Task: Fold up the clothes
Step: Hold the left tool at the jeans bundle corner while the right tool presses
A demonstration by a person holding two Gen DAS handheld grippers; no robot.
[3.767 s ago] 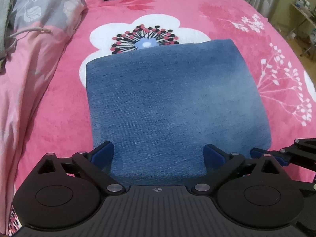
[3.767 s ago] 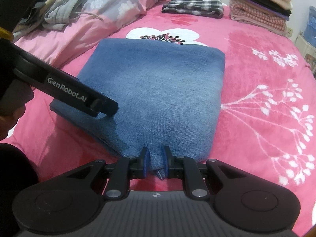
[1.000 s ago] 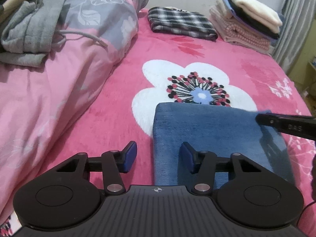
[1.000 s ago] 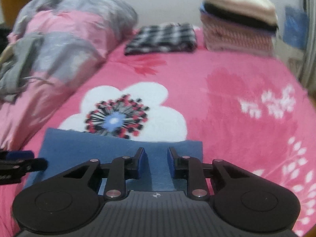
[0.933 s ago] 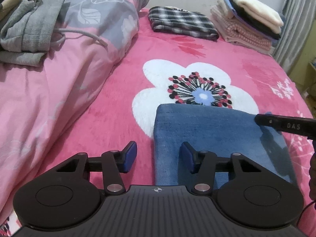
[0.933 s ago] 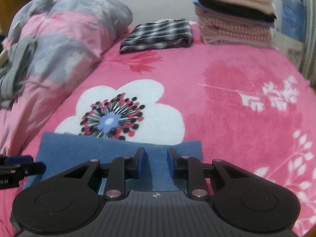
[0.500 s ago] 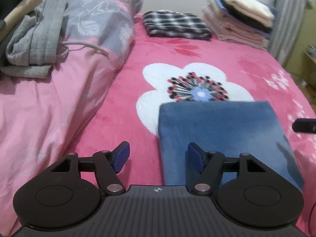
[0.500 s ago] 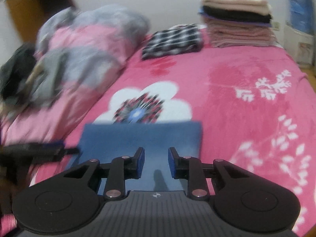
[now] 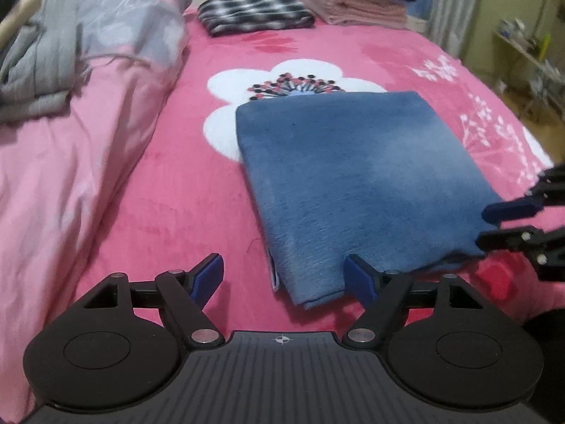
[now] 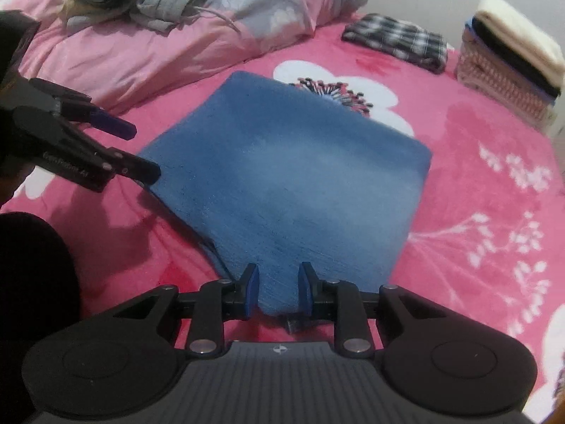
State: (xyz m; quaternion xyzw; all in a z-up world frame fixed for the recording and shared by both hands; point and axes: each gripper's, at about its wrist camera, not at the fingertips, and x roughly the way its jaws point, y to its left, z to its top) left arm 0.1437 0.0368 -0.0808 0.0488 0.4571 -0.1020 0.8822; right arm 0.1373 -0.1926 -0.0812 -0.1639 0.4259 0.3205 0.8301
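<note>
Through the left wrist camera, the left gripper (image 9: 284, 277) stood wider than a second before, its jaws opening, and the near left corner of the one folded blue garment (image 9: 356, 180) lay between the fingers with neither pad pressing on it. That garment, which a second earlier showed only as a strip just ahead of the fingers, now spread well out in front of them on the pink bedspread (image 9: 183, 190), covering part of its white flower print. The right gripper (image 9: 505, 222) came in from the right edge at the garment's near right corner. Beyond the tool lay one folded plaid garment (image 9: 254, 14) and one stack of folded clothes (image 9: 356, 0); off to its left sat one pink quilt (image 9: 70, 113). Through the right wrist camera, the right gripper (image 10: 278, 288) kept the narrow gap it had a second earlier, the near edge of the blue garment (image 10: 293, 176) sitting between its two pads; whether they pinched it could not be told. The garment now filled the middle ahead, where before only its far edge showed. The left gripper (image 10: 139, 148) reached in from the left at the garment's left corner.
</note>
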